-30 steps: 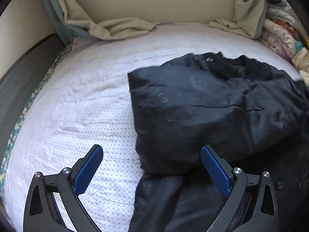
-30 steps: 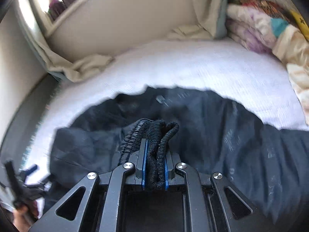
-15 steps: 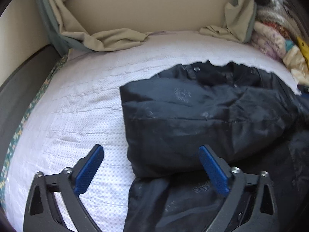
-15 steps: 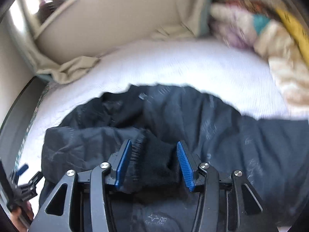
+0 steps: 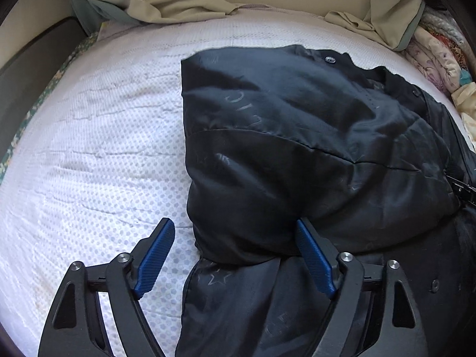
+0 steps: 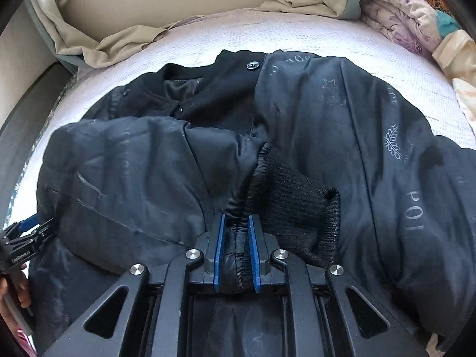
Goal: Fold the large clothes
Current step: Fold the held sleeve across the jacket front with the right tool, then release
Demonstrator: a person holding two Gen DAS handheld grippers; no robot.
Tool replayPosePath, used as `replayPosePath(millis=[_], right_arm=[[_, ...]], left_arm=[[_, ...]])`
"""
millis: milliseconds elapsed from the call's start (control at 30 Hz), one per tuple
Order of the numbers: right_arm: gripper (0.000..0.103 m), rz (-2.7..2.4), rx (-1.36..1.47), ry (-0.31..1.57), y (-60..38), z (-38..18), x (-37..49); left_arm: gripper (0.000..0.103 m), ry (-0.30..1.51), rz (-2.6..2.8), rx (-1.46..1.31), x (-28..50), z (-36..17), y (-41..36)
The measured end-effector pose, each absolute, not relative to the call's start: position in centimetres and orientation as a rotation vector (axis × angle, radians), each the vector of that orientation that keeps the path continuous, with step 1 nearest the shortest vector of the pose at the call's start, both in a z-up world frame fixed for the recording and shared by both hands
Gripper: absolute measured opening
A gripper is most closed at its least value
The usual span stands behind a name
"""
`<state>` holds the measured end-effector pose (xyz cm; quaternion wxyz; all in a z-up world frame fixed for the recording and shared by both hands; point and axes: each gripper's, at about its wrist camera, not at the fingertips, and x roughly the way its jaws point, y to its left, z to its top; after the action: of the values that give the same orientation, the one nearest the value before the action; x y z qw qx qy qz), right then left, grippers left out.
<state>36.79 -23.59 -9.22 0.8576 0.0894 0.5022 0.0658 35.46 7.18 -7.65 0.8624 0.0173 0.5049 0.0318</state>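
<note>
A large black jacket [image 5: 297, 148] with faint printed letters lies on the bed, its left sleeve folded across the body. My left gripper [image 5: 234, 223] is open over the lower edge of that fold. Its right finger [image 5: 312, 253] touches the fabric and its left finger [image 5: 154, 255] hovers over the sheet. In the right wrist view my right gripper [image 6: 236, 217] is shut on gathered sleeve fabric of the jacket [image 6: 342, 134], right beside the black knitted cuff [image 6: 294, 196]. The left gripper [image 6: 26, 235] shows at the far left edge, held by a hand [image 6: 15, 285].
A white dotted sheet [image 5: 104, 148] covers the bed to the left of the jacket. Crumpled beige cloth [image 5: 178, 3] lies along the headboard. Folded patterned quilts [image 6: 410, 15] are stacked at the far right corner. A dark bed frame edge [image 5: 29, 68] runs along the left.
My right gripper opened, let the knitted cuff drop onto the jacket, then shut again on the sleeve fabric beside it. Both grippers sank closer to the jacket. The left jaws narrowed a little.
</note>
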Motion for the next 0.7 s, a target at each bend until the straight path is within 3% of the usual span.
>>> replayPosePath(millis=[300,467,700], right_arm=[[0.01,0.085,0.047,1.001,-21.8,-10.6,36.8],[0.01,0.124,0.127,0.993,-23.1,-10.8,36.8],[0.011,0.138,0.252,0.996,-24.0,-10.3,36.7]], left_arm=[[0.095,1.054,0.097,0.014,35.6,-9.1,7.3],[0.103,1.01,0.1,-0.02,35.0,-9.9,7.9],[0.103,0.997,0.082,-0.068,34.6,-9.9,8.6]])
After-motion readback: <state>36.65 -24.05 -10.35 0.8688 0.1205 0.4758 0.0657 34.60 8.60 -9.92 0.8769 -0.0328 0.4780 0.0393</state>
